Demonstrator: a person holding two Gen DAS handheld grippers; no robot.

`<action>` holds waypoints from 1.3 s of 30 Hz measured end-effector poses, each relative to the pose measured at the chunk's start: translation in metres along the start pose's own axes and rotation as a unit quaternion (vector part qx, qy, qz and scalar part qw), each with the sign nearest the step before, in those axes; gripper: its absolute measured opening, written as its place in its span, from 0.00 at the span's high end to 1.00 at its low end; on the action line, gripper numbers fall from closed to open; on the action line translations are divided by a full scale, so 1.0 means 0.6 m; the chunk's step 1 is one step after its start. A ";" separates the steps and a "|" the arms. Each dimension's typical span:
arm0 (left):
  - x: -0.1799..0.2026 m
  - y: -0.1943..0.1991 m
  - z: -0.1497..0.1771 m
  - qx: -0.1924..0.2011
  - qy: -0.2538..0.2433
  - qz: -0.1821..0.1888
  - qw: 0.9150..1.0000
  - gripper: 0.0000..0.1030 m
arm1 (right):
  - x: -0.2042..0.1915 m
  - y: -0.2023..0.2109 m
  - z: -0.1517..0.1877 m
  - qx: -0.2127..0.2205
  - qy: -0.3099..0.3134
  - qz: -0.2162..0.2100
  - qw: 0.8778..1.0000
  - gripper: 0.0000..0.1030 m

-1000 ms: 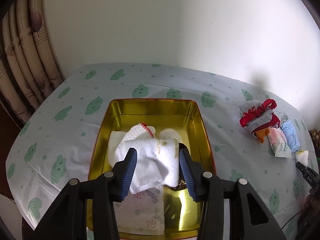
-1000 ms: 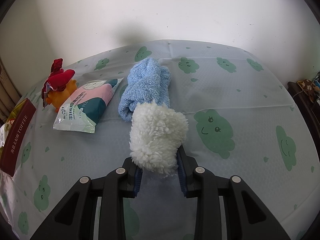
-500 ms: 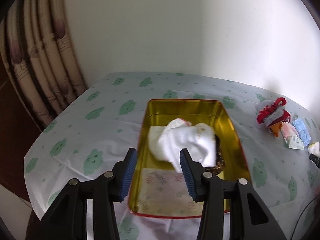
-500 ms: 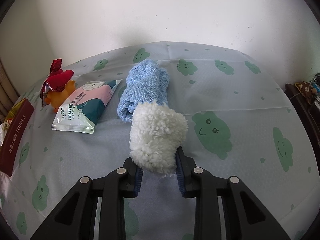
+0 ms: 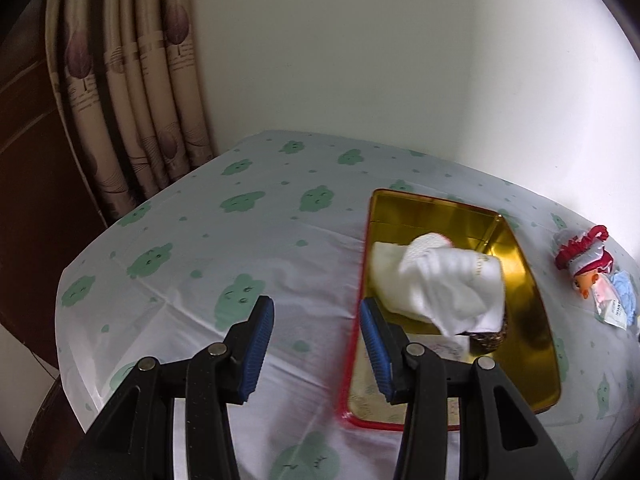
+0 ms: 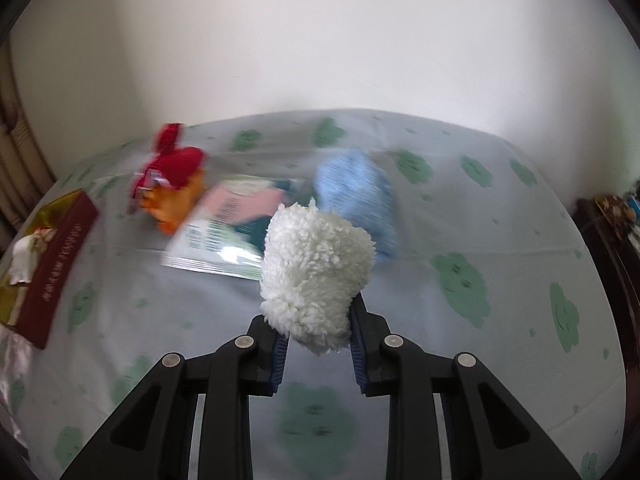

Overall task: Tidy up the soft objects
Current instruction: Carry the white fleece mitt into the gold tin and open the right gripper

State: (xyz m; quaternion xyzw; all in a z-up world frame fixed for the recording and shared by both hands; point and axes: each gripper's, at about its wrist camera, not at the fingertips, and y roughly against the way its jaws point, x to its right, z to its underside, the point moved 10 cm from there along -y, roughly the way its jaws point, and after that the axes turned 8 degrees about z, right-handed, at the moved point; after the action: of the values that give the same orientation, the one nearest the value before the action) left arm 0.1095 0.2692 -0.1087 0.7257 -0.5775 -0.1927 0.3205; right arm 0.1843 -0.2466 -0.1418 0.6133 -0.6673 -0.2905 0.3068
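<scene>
Two grippers: right gripper [image 6: 318,346] pinches fluffy ball [image 6: 316,272]; left gripper [image 5: 316,344] gapes.

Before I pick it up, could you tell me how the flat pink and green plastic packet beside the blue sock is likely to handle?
The pink and green plastic packet lies flat and thin, so it probably weighs little and would flex when lifted. Its glossy film looks slippery; a push would likely slide it across the cloud-print tablecloth rather than tip it.
</scene>
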 end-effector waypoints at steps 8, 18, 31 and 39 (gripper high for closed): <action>-0.036 0.006 0.000 0.008 0.032 -0.007 0.999 0.56 | -0.168 0.062 -0.029 0.017 0.071 -0.077 0.994 0.76; -0.079 0.016 -0.002 0.014 0.073 -0.017 0.997 0.54 | -0.414 0.122 -0.007 0.019 0.193 -0.164 0.967 0.76; -0.126 0.016 0.009 0.004 0.117 -0.039 0.992 0.54 | -0.565 0.118 0.033 -0.004 0.256 -0.198 0.946 0.76; -0.136 0.019 0.008 0.007 0.124 -0.046 0.991 0.54 | -0.604 0.102 0.047 -0.013 0.272 -0.194 0.942 0.76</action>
State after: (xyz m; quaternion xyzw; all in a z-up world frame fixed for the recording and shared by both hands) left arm 0.0773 0.3450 -0.1118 0.7719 -0.5011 -0.1116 0.3750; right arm 0.1448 0.1196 -0.1326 0.7827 -0.4220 -0.1752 0.4226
